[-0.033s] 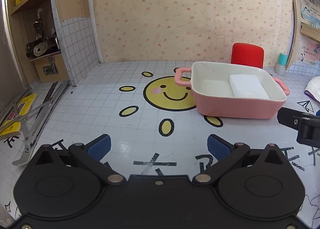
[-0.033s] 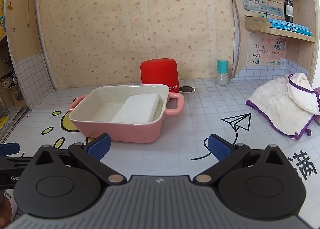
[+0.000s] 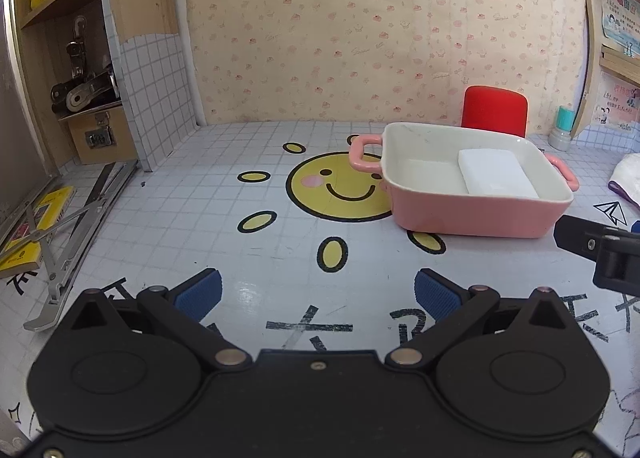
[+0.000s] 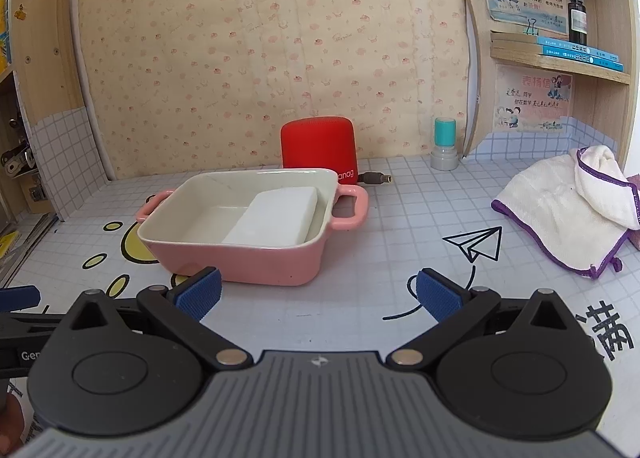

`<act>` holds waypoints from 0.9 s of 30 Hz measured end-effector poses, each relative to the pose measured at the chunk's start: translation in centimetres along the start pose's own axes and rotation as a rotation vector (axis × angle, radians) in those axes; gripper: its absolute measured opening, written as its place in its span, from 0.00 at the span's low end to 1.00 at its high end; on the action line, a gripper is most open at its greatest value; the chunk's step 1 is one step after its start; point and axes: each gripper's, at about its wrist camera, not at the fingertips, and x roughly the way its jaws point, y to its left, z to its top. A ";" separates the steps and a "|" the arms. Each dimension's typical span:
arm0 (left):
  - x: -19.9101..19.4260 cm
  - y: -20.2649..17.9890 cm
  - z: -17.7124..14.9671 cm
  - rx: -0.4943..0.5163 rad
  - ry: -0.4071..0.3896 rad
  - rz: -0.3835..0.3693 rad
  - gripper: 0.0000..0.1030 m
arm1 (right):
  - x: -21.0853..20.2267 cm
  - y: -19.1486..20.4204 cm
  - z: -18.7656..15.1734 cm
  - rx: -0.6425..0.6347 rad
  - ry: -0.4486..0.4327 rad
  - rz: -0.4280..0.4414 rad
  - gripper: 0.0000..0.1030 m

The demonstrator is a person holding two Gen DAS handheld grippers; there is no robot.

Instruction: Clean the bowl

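Note:
A pink rectangular bowl [image 3: 472, 214] with two handles and a white inside stands on the tiled table; it also shows in the right wrist view [image 4: 244, 264]. A white sponge block [image 3: 496, 177] lies inside it, toward its right end [image 4: 276, 216]. My left gripper [image 3: 318, 292] is open and empty, low over the table, to the near left of the bowl. My right gripper [image 4: 318, 292] is open and empty, just in front of the bowl's near right corner. Part of the right gripper shows at the right edge of the left wrist view [image 3: 600, 246].
A red speaker [image 4: 318, 148] stands behind the bowl with a cable. A white cloth with purple trim [image 4: 568, 214] lies at the right. A teal-capped stamp [image 4: 445, 146] stands by the right shelf. A folding metal stand [image 3: 68, 242] and a yellow book [image 3: 36, 234] lie at the far left.

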 end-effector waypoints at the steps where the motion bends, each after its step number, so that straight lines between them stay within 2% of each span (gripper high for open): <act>1: 0.0 0.0 0.0 0.001 0.000 0.002 1.00 | 0.0 0.0 0.0 -0.001 0.001 0.000 1.00; 16: 0.2 0.1 -0.1 0.016 0.008 0.035 1.00 | 0.1 0.0 -0.1 -0.006 0.003 -0.003 1.00; 23: 0.3 0.5 -0.1 -0.017 0.035 -0.021 1.00 | -0.2 0.0 0.2 0.005 0.001 0.001 1.00; 27: 0.2 0.4 -0.2 -0.031 0.035 -0.028 1.00 | -0.5 0.0 0.3 0.006 -0.009 -0.004 1.00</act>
